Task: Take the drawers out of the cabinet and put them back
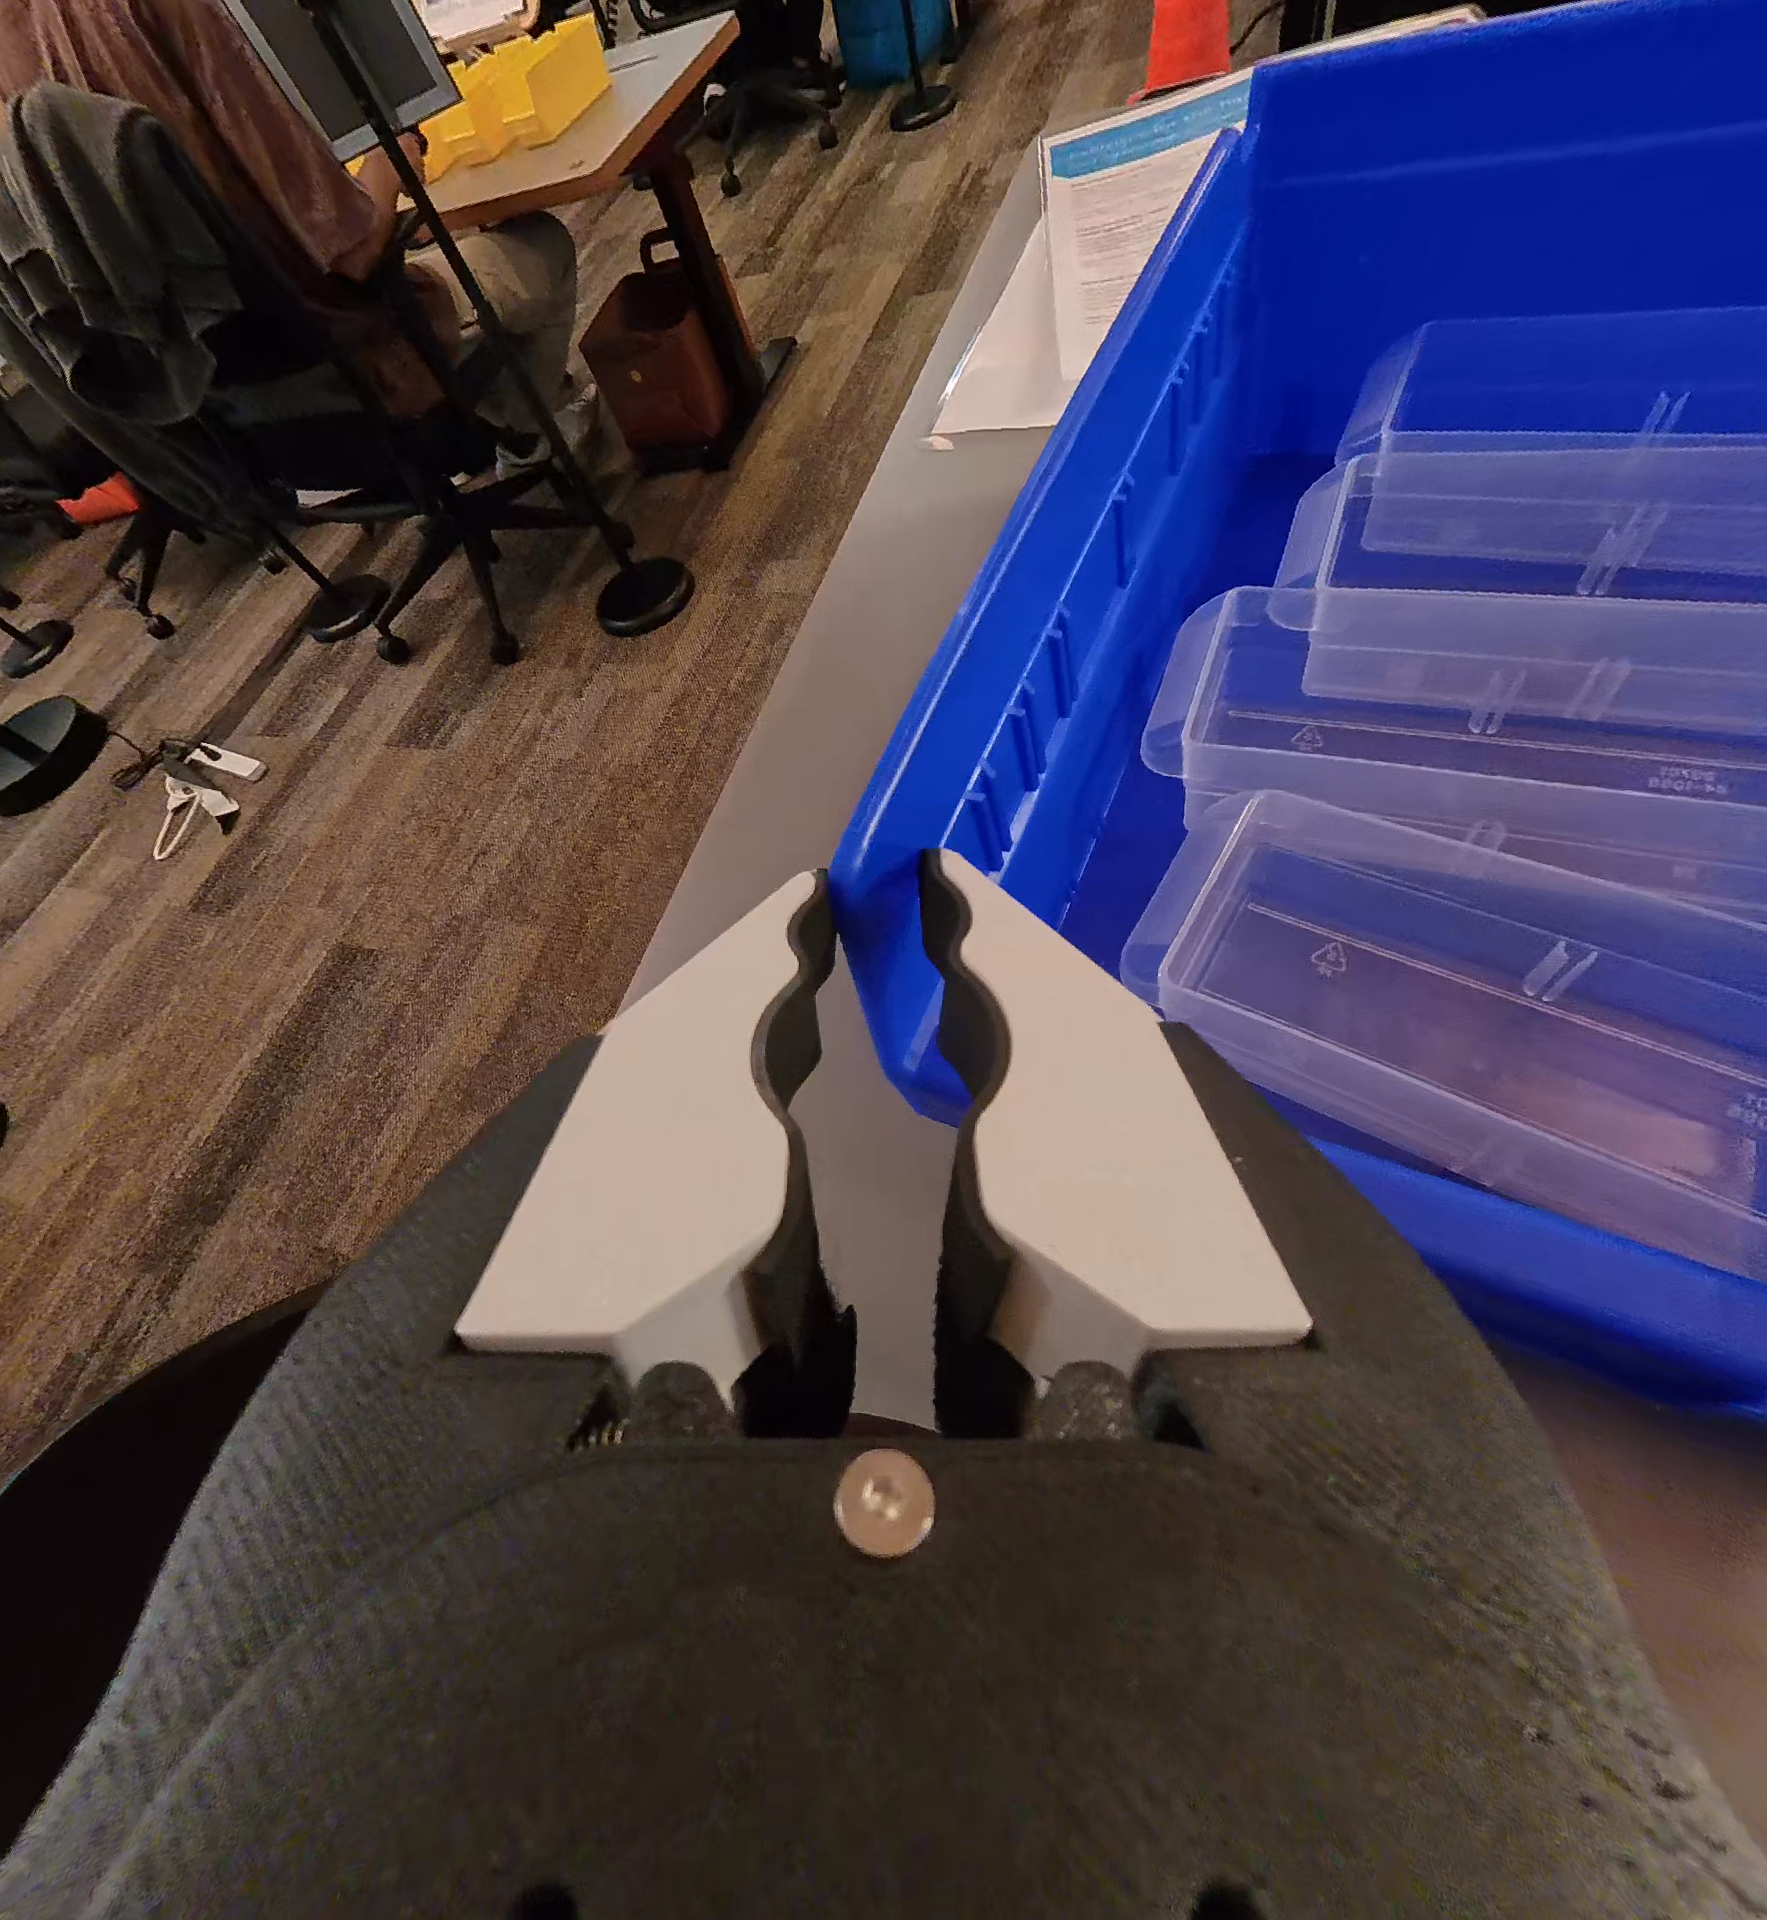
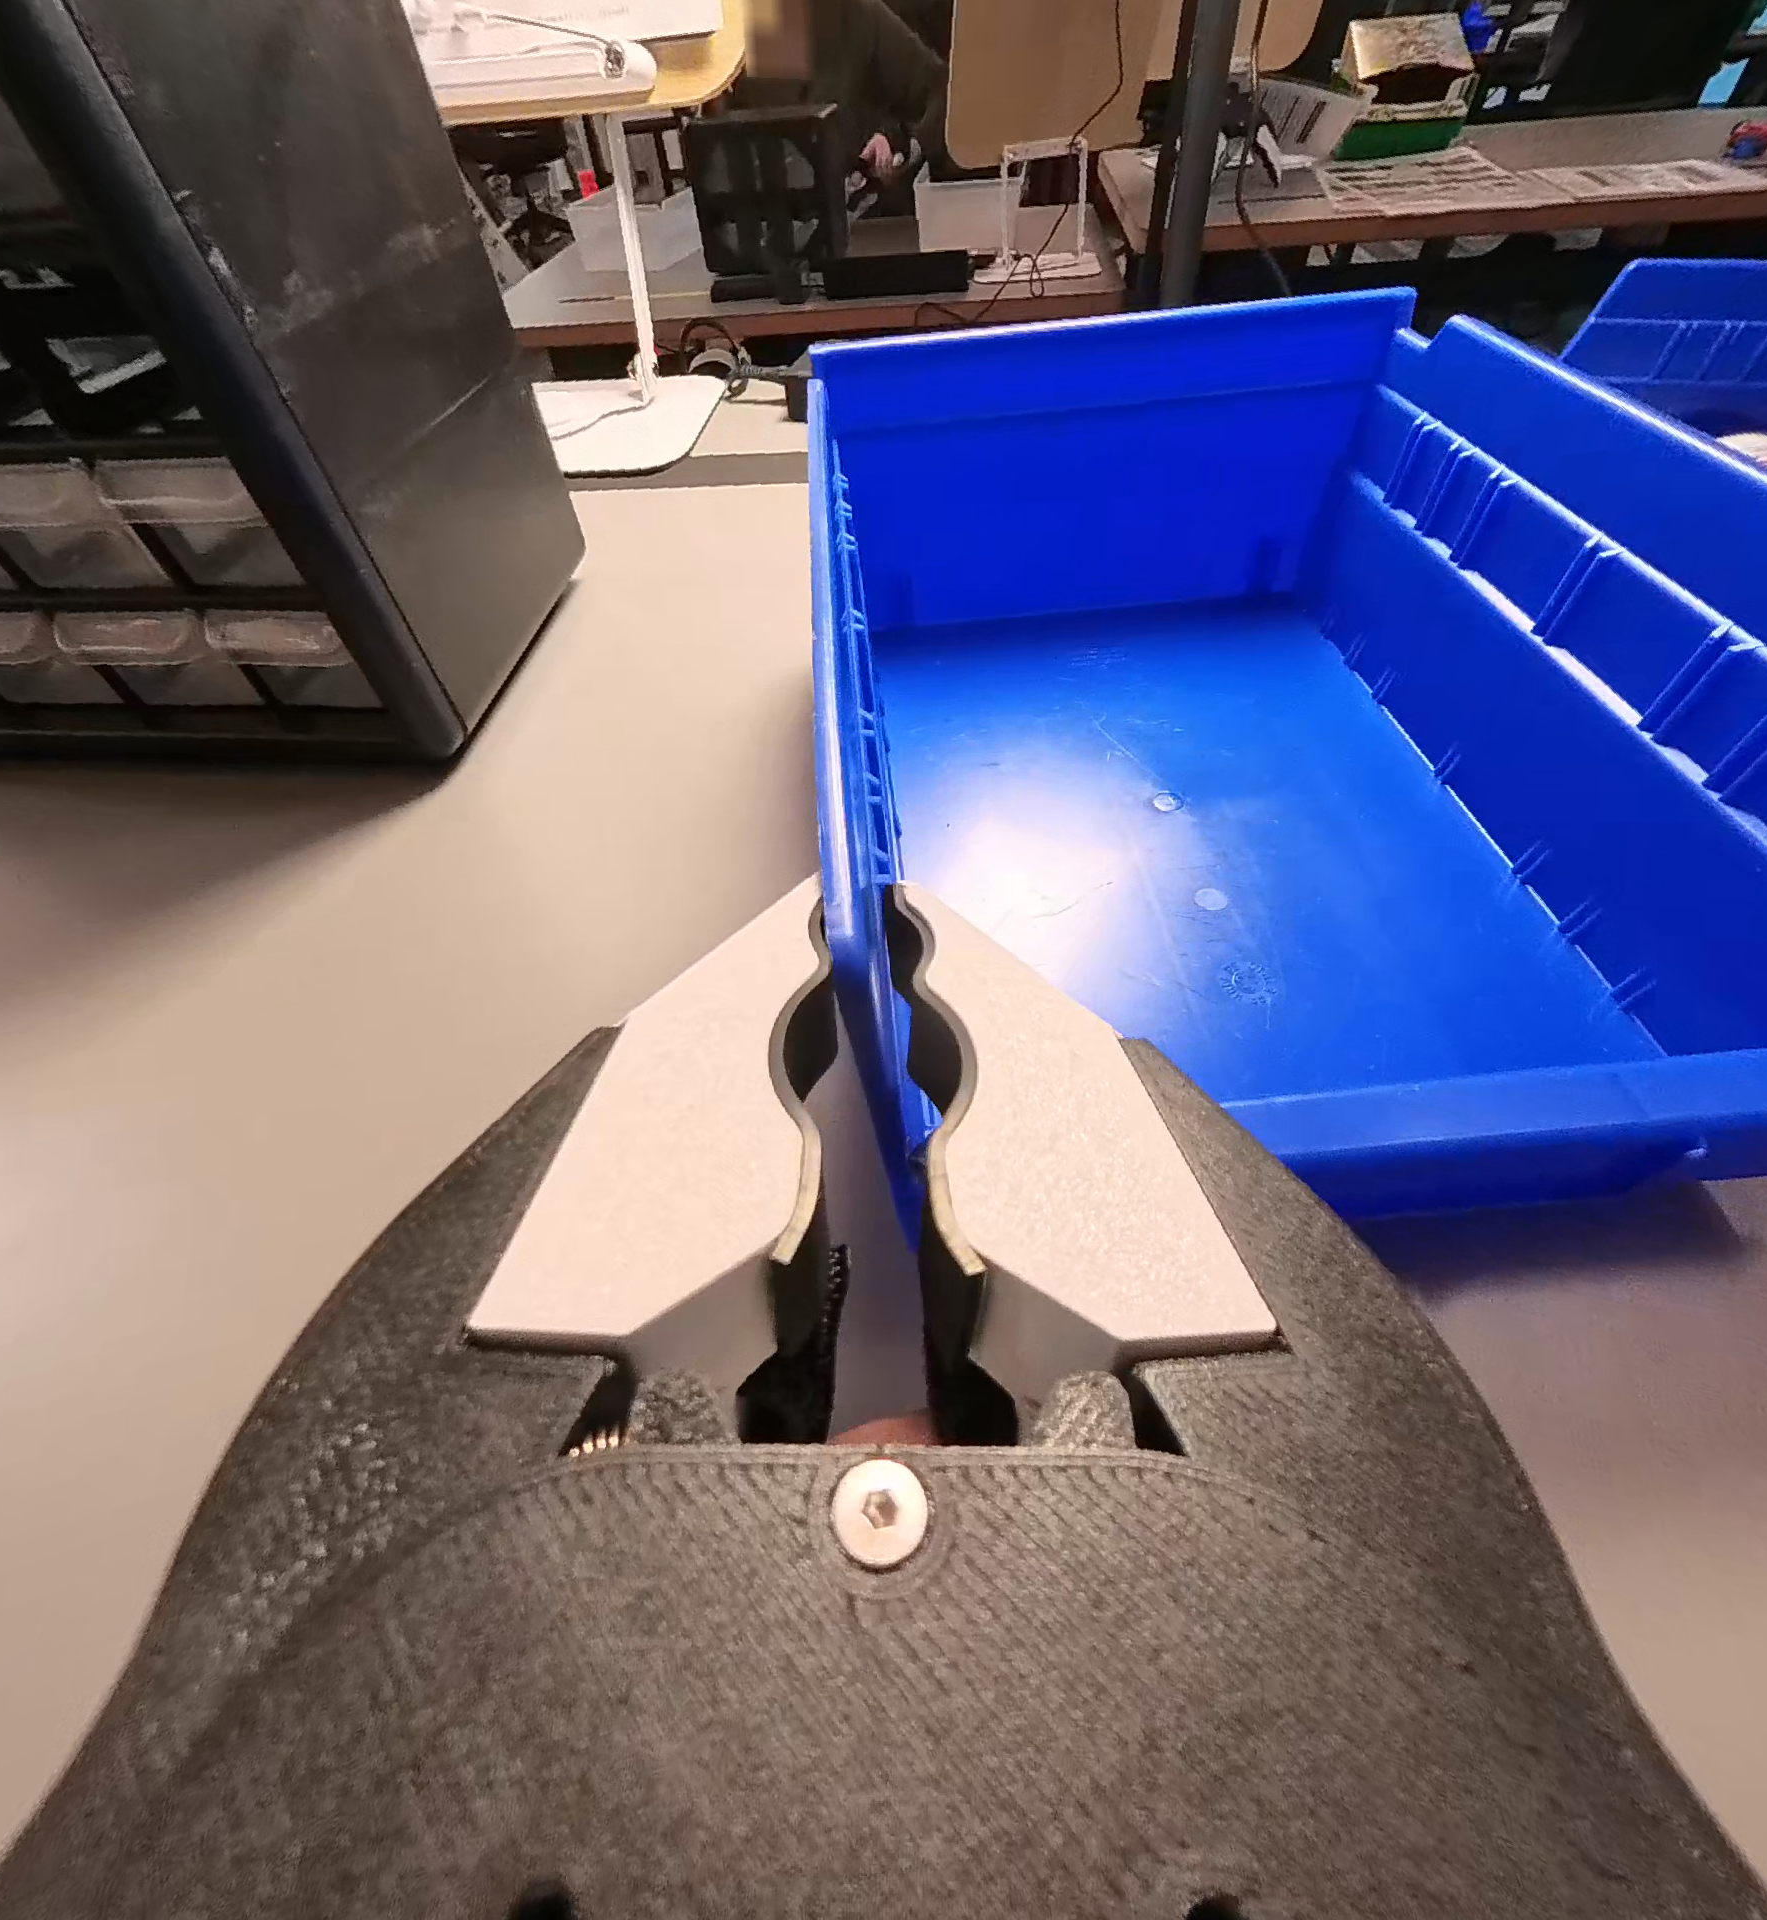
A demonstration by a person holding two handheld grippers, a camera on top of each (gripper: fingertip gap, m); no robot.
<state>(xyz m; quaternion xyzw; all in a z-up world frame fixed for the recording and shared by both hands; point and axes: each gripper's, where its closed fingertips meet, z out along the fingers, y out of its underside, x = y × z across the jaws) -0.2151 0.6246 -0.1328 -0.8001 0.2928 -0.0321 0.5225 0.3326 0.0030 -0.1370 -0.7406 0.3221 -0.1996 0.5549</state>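
Grey tabletop [image 2: 287, 1039] carries two blue bins: the left gripper [image 1: 877, 883] is clamped on the corner rim of one bin [image 1: 1118, 499] holding clear drawers [image 1: 1481, 997], the right gripper [image 2: 856, 899] grips the bare bin's [image 2: 1274, 831] left wall, cabinet [image 2: 235, 416] off to its left.

The blue bin [image 2: 1274, 831] was glossy moulded plastic, its floor scuffed with fine scratches and catching a bright sheen. A second blue bin [image 1: 1118, 582] had the same smooth shine and held clear drawers [image 1: 1481, 1039] of thin transparent plastic, lightly hazed. Each claw [image 1: 877, 883] [image 2: 856, 894] had matt pale grey fingers [image 1: 692, 1143] with dark rubbery pads on a coarse, grainy black printed body and a bright metal screw [image 2: 879, 1512]. The tabletop [image 2: 339, 1039] looked smooth, matt beige. The cabinet [image 2: 339, 312] was dull, dusty dark plastic; the floor [image 1: 339, 987] rough woven carpet
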